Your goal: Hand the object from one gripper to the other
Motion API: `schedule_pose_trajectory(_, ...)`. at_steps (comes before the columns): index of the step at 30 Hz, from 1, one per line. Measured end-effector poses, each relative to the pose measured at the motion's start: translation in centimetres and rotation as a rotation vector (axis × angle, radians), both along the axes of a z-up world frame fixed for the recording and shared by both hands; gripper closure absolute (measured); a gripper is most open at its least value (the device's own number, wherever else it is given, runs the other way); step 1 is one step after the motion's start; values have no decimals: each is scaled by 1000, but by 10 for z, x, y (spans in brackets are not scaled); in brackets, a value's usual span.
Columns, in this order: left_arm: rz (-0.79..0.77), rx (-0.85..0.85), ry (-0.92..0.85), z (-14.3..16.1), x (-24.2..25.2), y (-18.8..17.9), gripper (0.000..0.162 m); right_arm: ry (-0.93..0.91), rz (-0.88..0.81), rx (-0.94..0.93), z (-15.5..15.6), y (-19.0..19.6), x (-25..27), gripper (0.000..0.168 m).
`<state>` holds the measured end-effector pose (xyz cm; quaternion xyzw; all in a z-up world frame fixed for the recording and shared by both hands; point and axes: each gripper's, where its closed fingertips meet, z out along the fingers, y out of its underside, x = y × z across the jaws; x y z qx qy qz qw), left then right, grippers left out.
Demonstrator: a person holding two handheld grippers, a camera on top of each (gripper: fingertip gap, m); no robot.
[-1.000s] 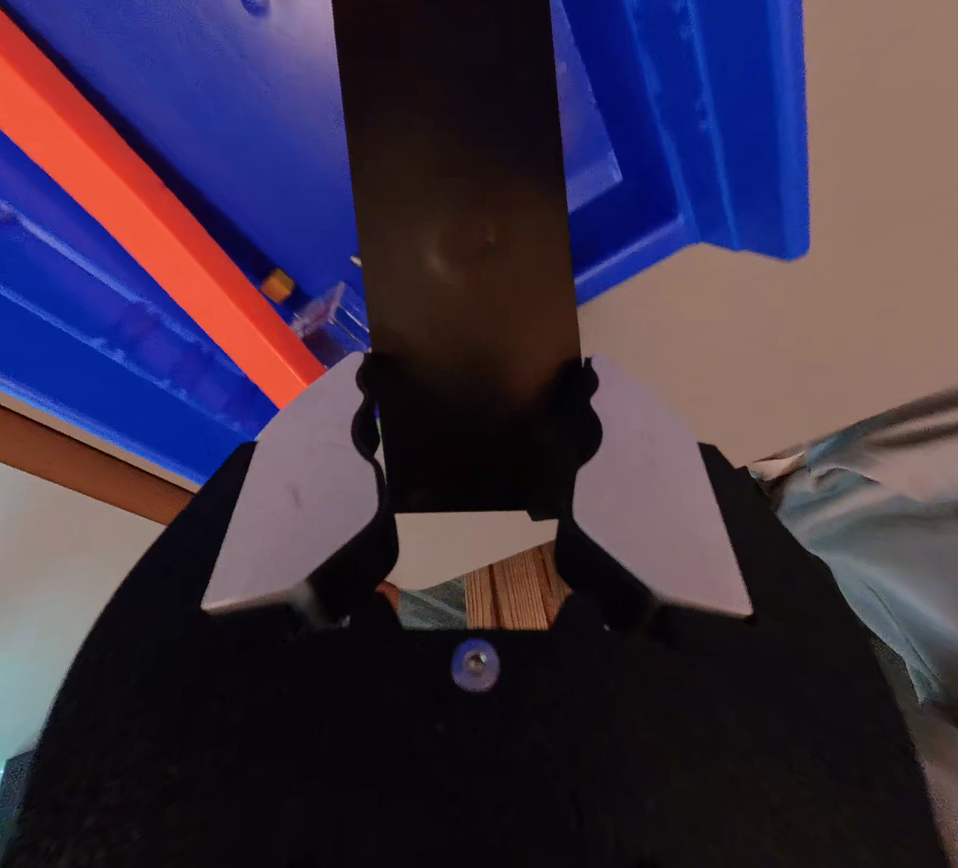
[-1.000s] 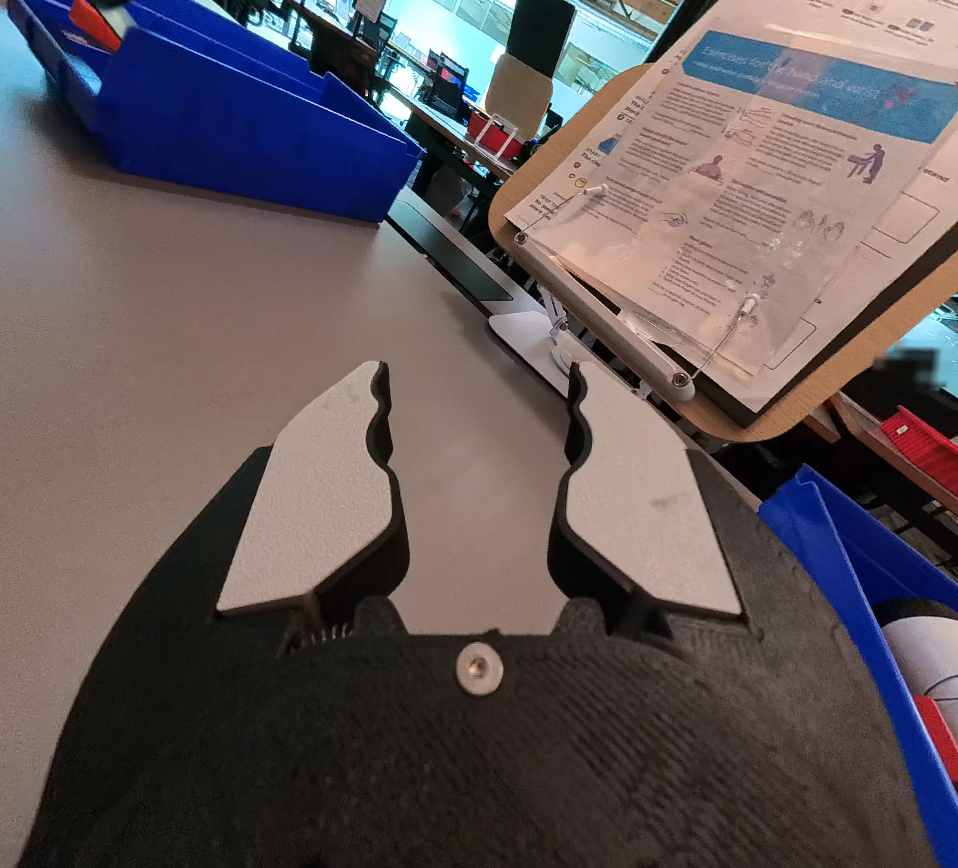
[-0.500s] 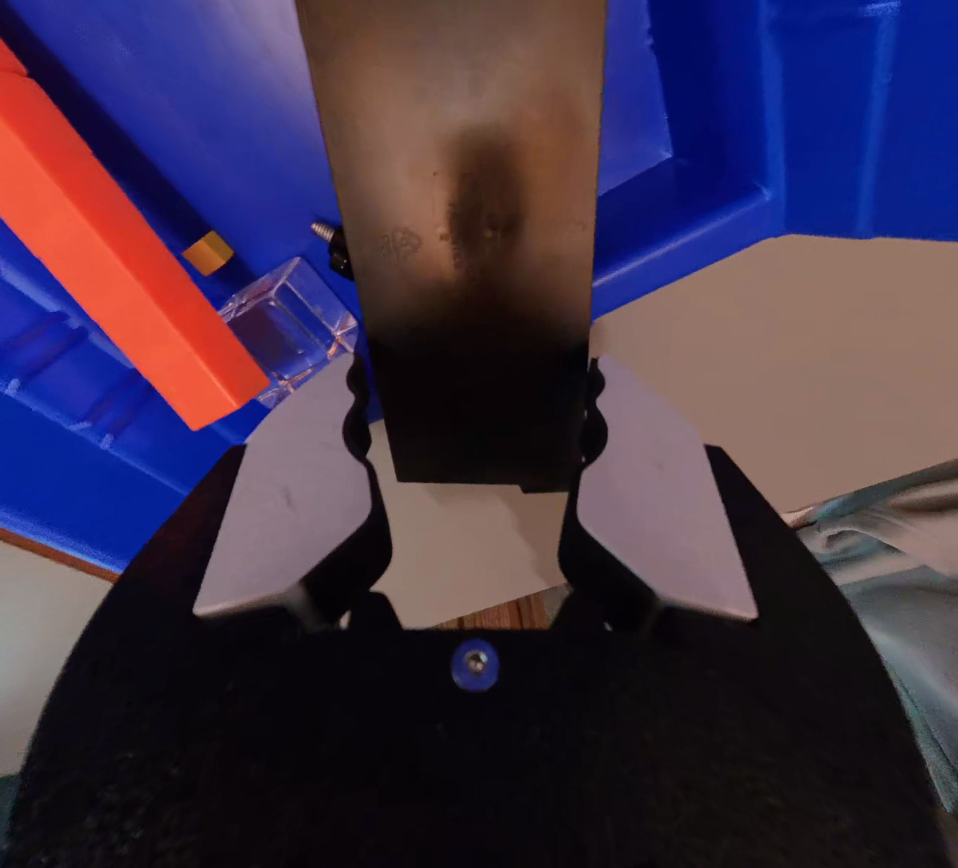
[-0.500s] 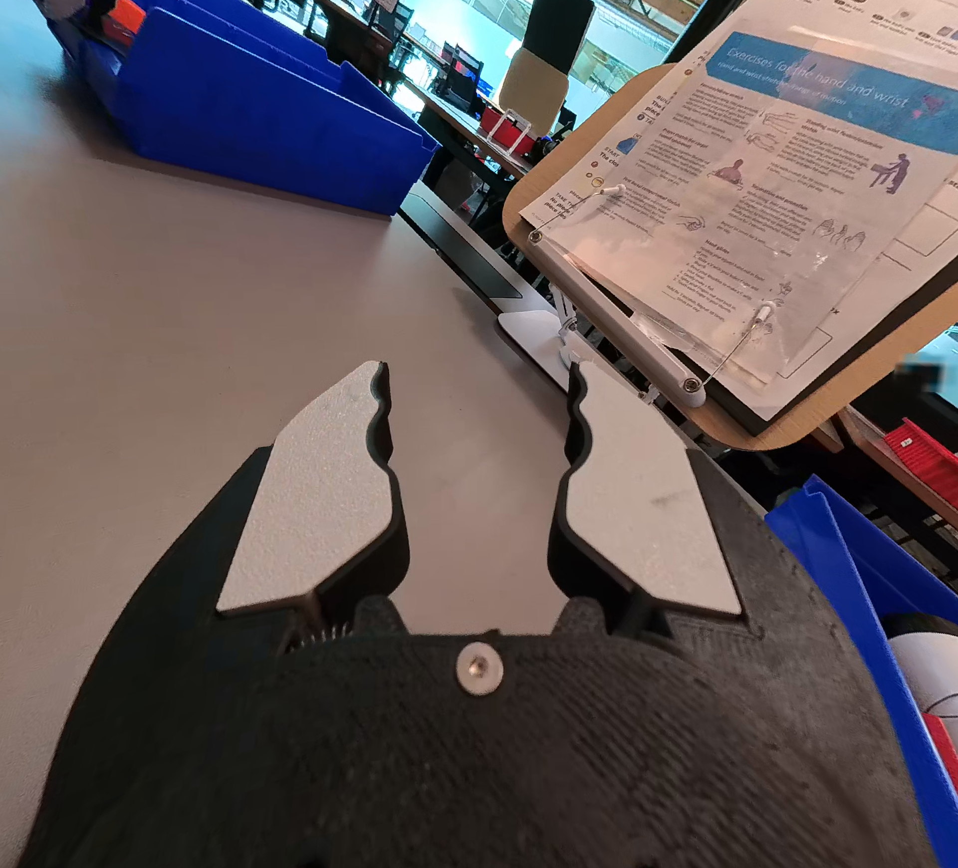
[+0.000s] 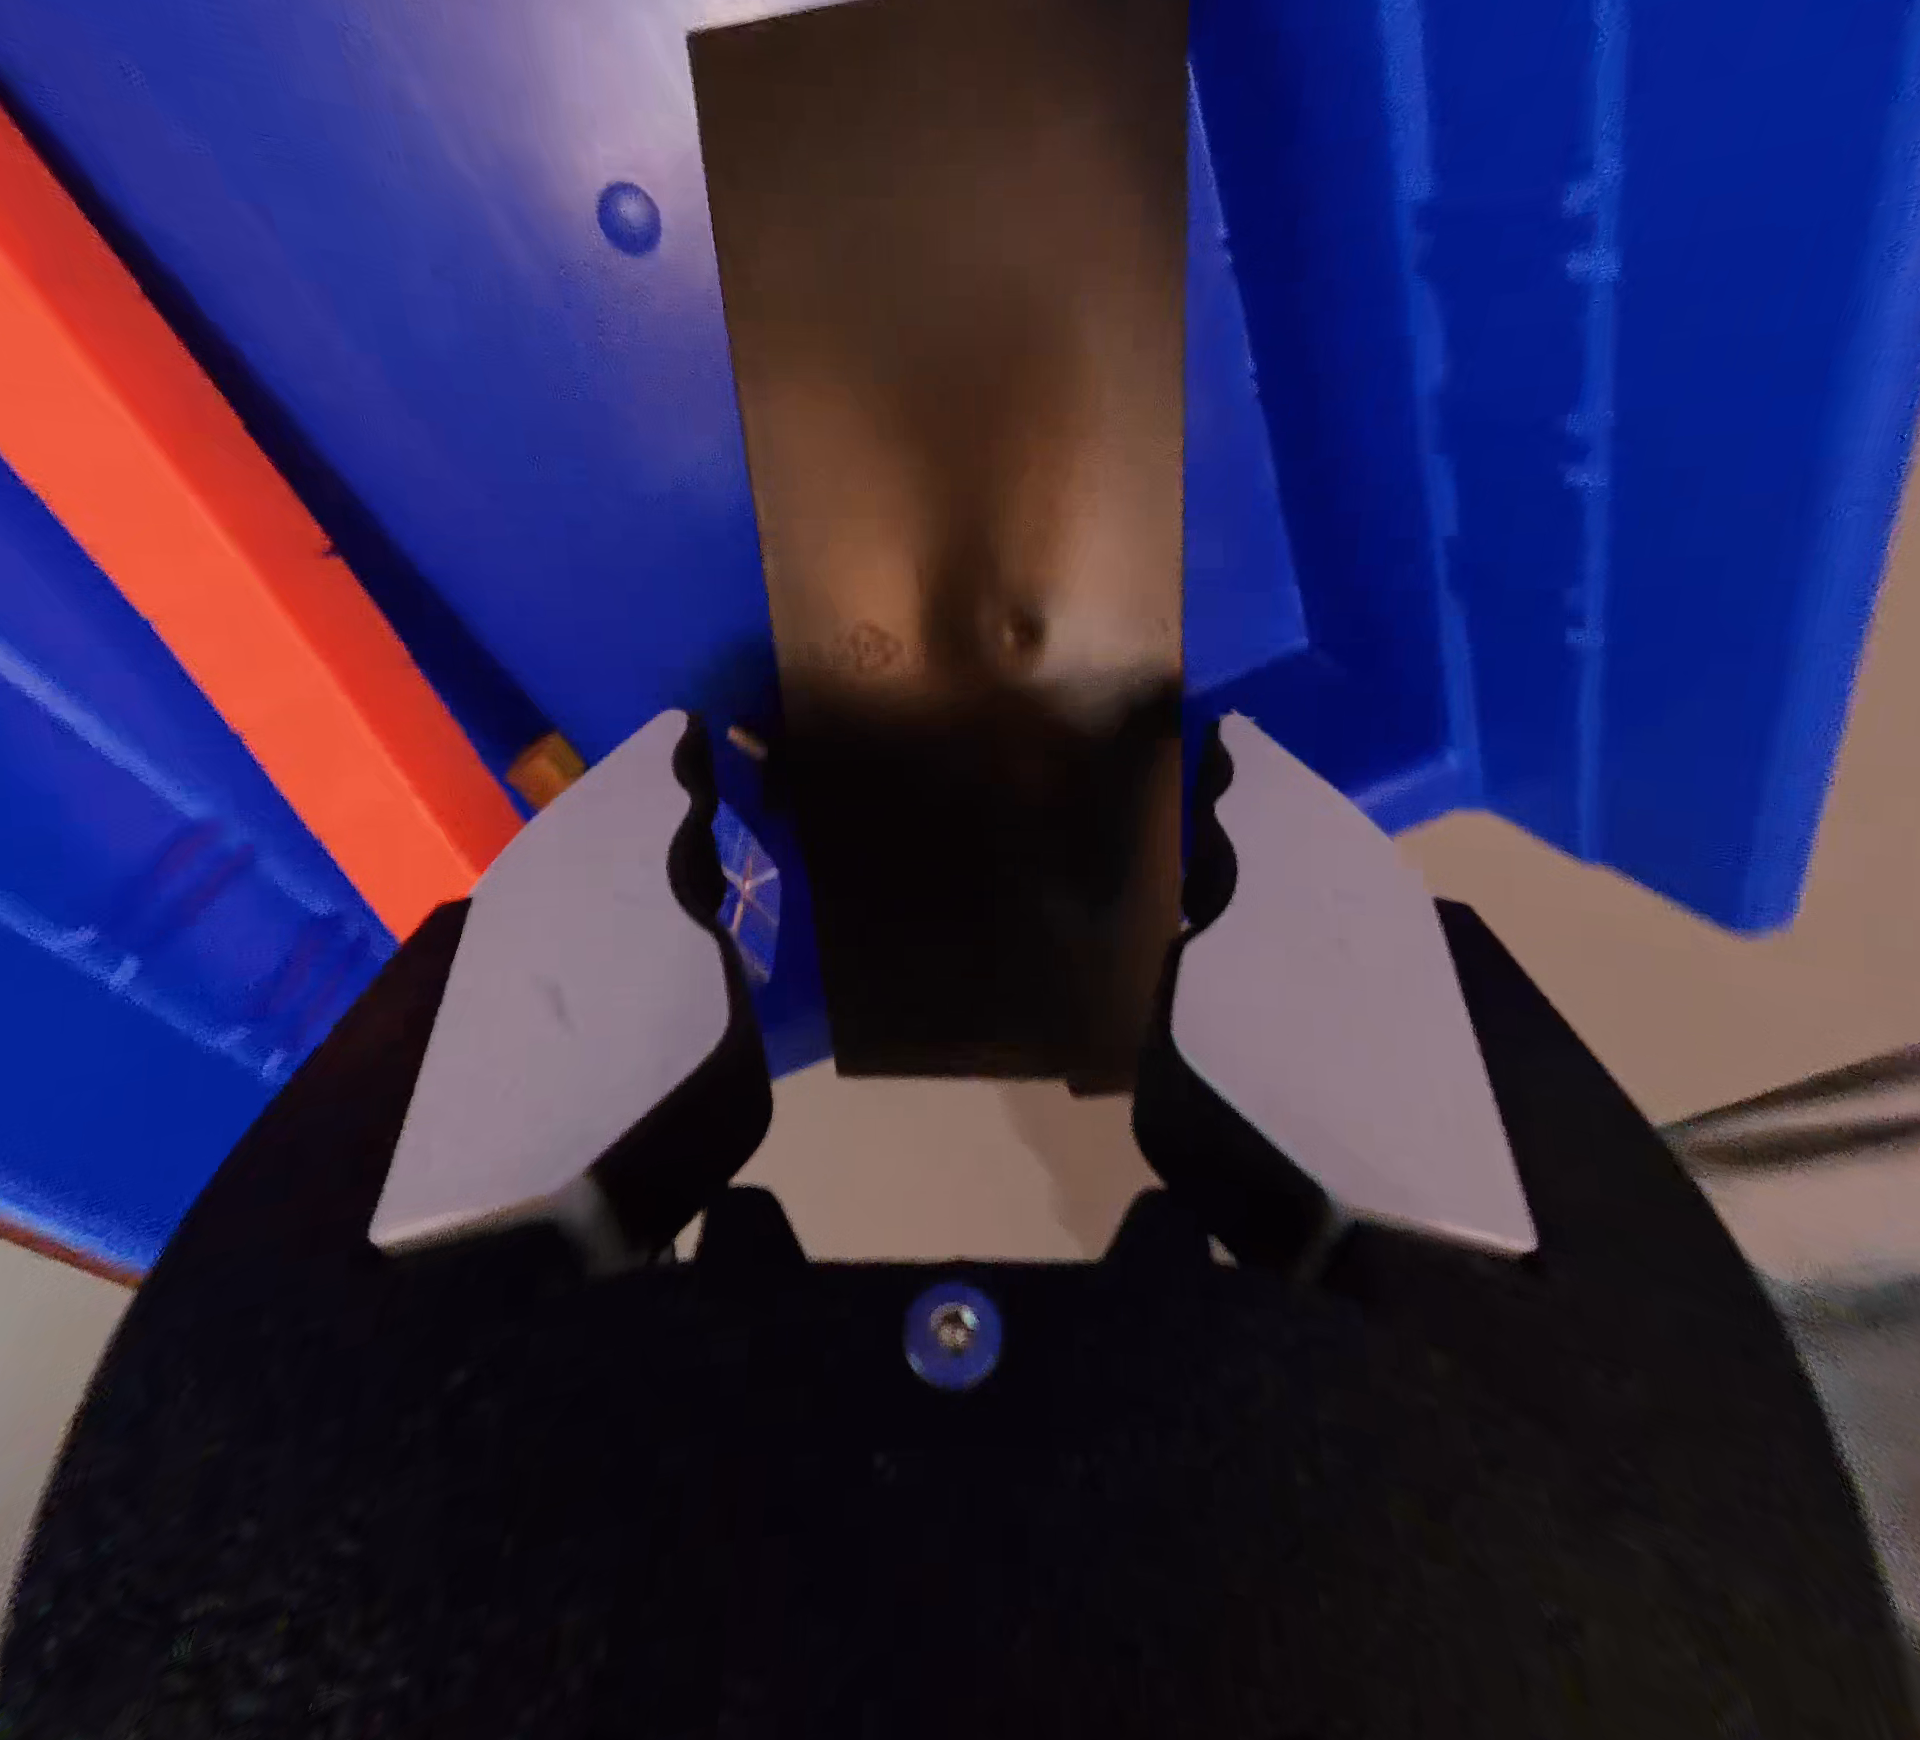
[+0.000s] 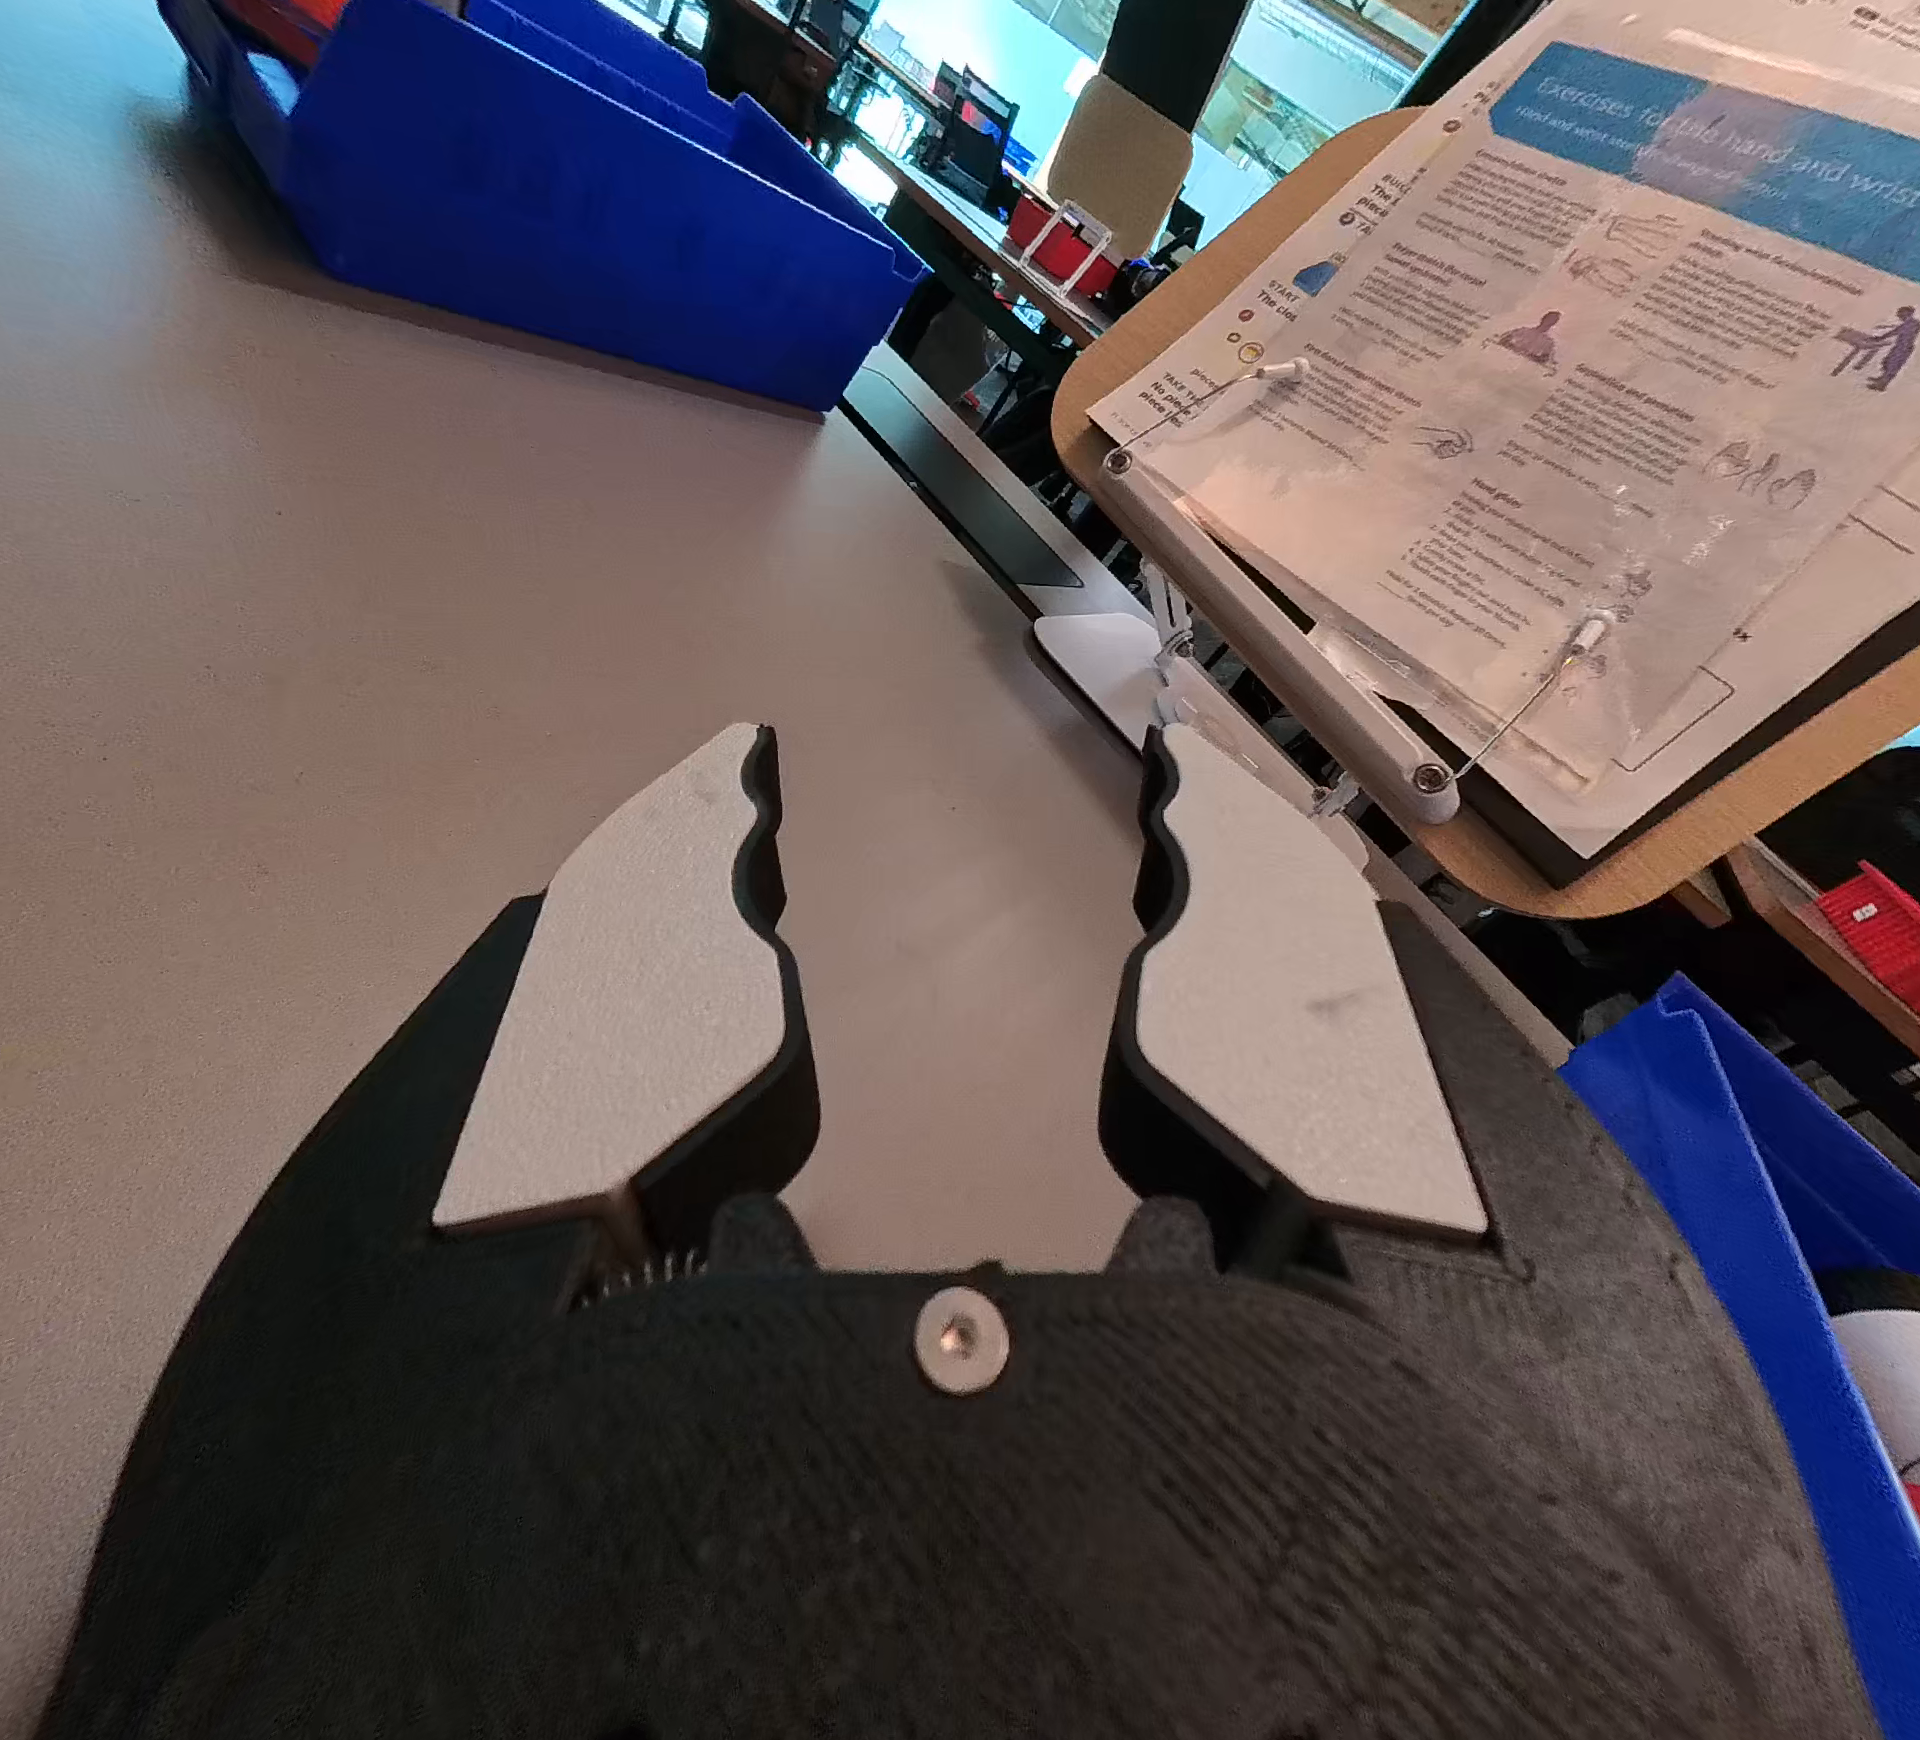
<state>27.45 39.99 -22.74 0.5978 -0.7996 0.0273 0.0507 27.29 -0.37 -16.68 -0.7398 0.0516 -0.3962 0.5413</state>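
Left gripper [image 5: 951,817]: jaws are spread, with a dark flat metal plate [image 5: 961,485] seen between the fingers; a narrow gap shows at the left finger, while the plate's right edge lies at or against the right finger, and whether it is gripped cannot be told. Plate extends forward and upward over the floor of a blue bin [image 5: 436,163], its far end near the bin's inner wall. An orange bar [image 5: 197,527] is seen lying diagonally in the bin to the left, with a small clear block [image 5: 750,890] and a small yellow piece [image 5: 540,768] beside its near end. Right gripper [image 6: 961,817]: jaws are held wide apart with nothing between them, hovering low over a grey table [image 6: 364,599]. The same blue bin [image 6: 582,236] is recorded at upper left of the right wrist view, well apart from this gripper. A document stand [image 6: 1507,869] bearing printed sheets [image 6: 1621,340] is recorded at right, and a second blue bin [image 6: 1745,1202] at lower right.
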Motion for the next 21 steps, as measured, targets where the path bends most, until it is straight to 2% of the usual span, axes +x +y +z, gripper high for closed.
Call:
schedule_pose_trajectory(1,8,11,10,-6,3,0,73,1,3,-3,-1,0,0,102)
schedule_pose_trajectory(5,-5,64,88,-29,4,-1,60,9,6,-15,-4,1,0,101)
schedule_pose_trajectory(6,-13,69,111,-32,2,-1,64,9,7,-19,-5,1,0,101)
schedule_pose_trajectory(7,-24,71,124,-34,1,-2,74,8,6,-22,-5,1,0,101)
schedule_pose_trajectory(10,-54,87,80,-24,8,2,74,3,2,-22,-4,0,0,101)
schedule_pose_trajectory(13,-31,53,-92,7,27,7,74,18,3,23,2,-1,0,102)
schedule_pose_trajectory(17,12,-76,-423,77,46,4,74,123,59,180,11,3,-5,100)
schedule_pose_trajectory(19,-37,-181,-599,115,45,-16,74,193,101,265,15,7,-9,95)
schedule_pose_trajectory(21,-117,-367,-745,148,36,-54,74,264,160,357,21,13,-14,87)
